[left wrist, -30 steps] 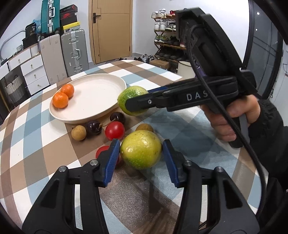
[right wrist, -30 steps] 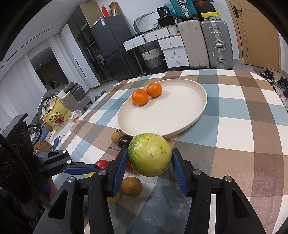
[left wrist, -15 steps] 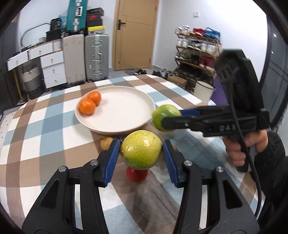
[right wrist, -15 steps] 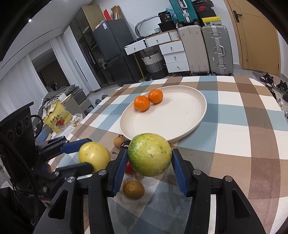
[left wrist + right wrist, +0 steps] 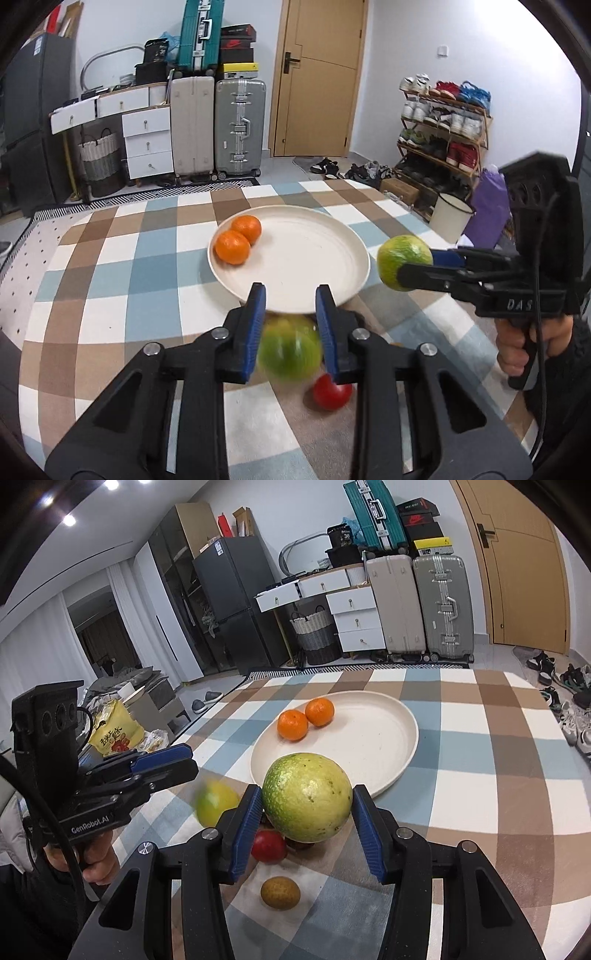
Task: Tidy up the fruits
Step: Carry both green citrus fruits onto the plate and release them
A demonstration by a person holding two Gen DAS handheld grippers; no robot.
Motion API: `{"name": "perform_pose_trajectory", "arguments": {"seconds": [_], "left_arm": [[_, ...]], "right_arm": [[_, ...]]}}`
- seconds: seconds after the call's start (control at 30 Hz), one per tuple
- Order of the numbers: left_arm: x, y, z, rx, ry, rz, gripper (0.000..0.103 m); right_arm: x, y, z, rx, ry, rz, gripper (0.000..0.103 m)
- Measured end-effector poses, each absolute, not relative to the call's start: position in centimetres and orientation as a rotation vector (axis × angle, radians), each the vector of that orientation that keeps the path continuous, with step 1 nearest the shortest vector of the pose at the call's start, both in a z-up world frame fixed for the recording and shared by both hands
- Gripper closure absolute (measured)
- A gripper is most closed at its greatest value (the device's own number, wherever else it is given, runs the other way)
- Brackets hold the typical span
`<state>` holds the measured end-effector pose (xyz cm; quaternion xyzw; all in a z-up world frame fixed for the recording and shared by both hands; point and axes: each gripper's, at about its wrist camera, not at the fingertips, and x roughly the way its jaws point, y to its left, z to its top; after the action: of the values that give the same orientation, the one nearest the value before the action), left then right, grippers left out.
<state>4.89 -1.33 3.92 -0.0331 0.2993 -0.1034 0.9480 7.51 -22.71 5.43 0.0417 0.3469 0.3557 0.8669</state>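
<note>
The blurred green fruit sits below the left gripper, whose spread jaws pinch nothing; the right gripper pinches its green fruit just short of the plate's near rim, nearer.

Wooden door, suitcases, shoe rack.

- My left camera looks forward along its fingers from low over the table, facing the door.
- My right camera sits close by, angled leftward.
- Both share the plate and suitcases.
</note>
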Motion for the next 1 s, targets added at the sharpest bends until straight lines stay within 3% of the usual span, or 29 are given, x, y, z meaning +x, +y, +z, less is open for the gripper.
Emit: {"name": "perform_pose_trajectory", "arguments": {"seconds": [0.27, 0.37, 0.4, 0.43, 0.57, 0.63, 1.0], "left_arm": [[5.5, -0.5, 2.0, -0.078, 0.677, -0.206, 0.076], [5.1, 0.0, 0.6, -0.06, 0.714, -0.186, 0.052], [5.0, 0.1, 0.0, -0.052, 0.722, -0.173, 0.039], [5.0, 0.3, -0.5, -0.039, 0.73, -0.157, 0.036], [6.7, 1.0, -2.9, -0.013, 0.83, -0.079, 0.037], [7.4, 2.0, -3.8, -0.06, 0.878, -0.062, 0.055], [6.7, 2.7, -1.9, -0.117, 0.793, -0.069, 0.055]], "right_arm": [[7.7, -23.0, 4.7, 0.096, 0.75, 0.737, 0.053], [7.8, -23.2, 4.4, 0.104, 0.754, 0.741, 0.053], [7.8, -23.1, 4.4, 0.103, 0.757, 0.742, 0.053], [7.8, -23.1, 4.3, 0.102, 0.76, 0.743, 0.053], [7.9, -23.0, 4.1, 0.098, 0.761, 0.748, 0.053], [7.9, -23.1, 4.0, 0.1, 0.759, 0.747, 0.053], [8.0, -23.5, 4.2, 0.11, 0.749, 0.742, 0.053]]}}
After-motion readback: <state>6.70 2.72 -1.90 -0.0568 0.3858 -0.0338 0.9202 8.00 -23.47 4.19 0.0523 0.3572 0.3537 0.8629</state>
